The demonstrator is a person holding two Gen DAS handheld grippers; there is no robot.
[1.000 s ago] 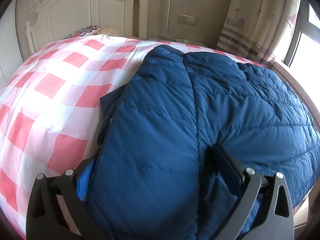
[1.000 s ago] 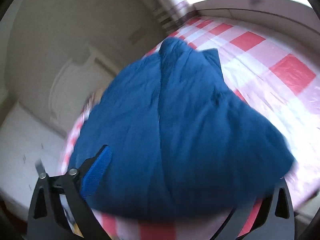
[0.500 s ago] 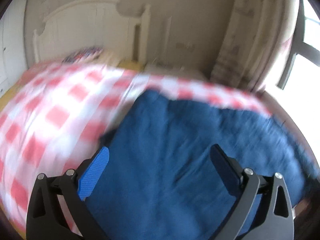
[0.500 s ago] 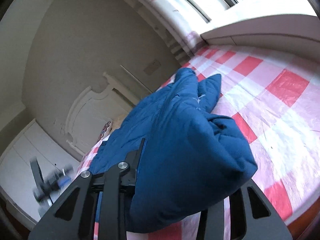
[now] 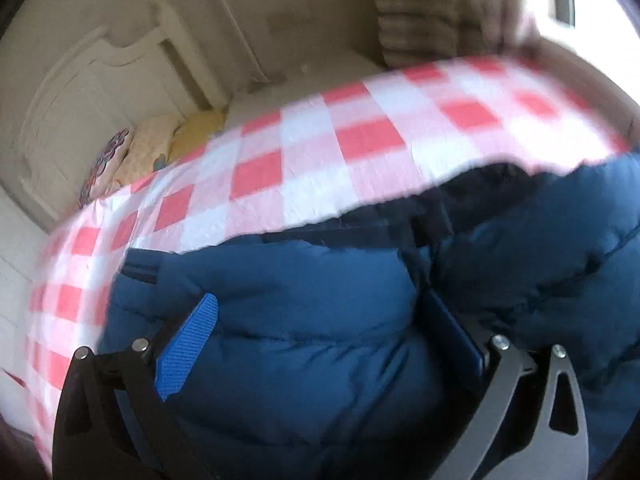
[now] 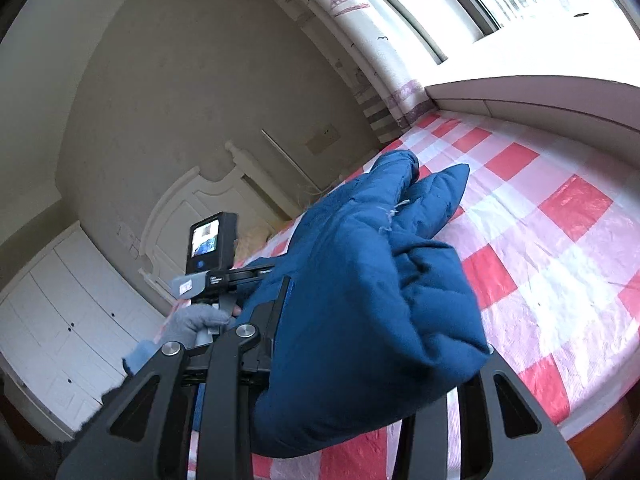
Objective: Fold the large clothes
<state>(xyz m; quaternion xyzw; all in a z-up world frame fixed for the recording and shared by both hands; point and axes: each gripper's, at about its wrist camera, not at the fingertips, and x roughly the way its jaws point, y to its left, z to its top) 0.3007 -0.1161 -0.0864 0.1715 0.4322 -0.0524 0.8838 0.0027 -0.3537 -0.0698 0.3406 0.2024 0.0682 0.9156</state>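
Currently the right gripper is pinching a puffy fold of the blue jacket while the left gripper is hanging spread, so the slick padding risks sliding out.

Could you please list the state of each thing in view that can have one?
Blue padded jacket: bunched, one end lifted off the bed.
Right gripper: shut on the jacket.
Left gripper: open, jacket between its fingers, not pinched.
Checked bedspread: spread flat over the bed.
Left hand: gloved, gripping its gripper's handle.
Curtain: drawn aside.
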